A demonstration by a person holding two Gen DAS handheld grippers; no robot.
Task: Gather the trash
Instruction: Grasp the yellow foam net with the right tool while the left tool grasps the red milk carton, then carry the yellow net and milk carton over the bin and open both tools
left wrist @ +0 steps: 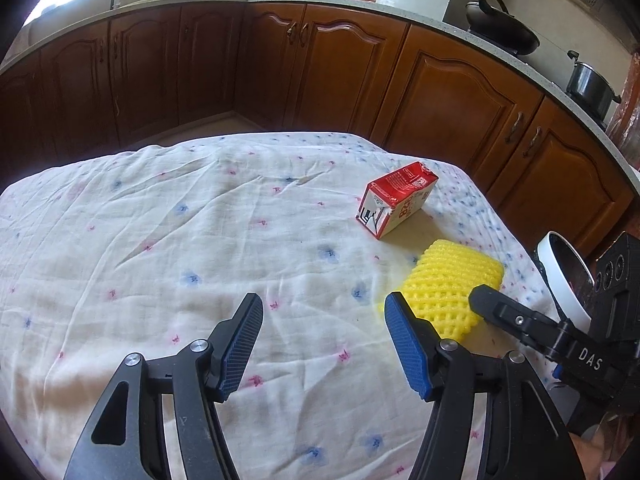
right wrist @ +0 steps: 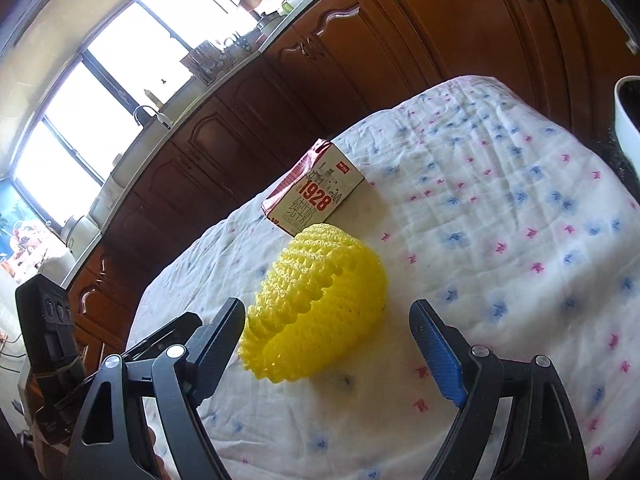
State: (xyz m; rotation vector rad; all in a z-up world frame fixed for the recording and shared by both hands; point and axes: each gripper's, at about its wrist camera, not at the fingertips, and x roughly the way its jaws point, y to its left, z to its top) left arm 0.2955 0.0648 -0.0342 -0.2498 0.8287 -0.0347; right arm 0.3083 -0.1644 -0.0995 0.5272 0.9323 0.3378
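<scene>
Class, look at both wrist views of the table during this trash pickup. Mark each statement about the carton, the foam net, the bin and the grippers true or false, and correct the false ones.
1. The milk carton stands upright. False: it lies on its side on the cloth.
2. The yellow foam net lies nearer the grippers than the carton does. True.
3. The right gripper is shut on the foam net. False: its fingers stand open on either side of the net, with gaps.
4. The left gripper holds nothing. True.
5. The white bin sits in the middle of the table. False: it shows at the table's edge.
</scene>
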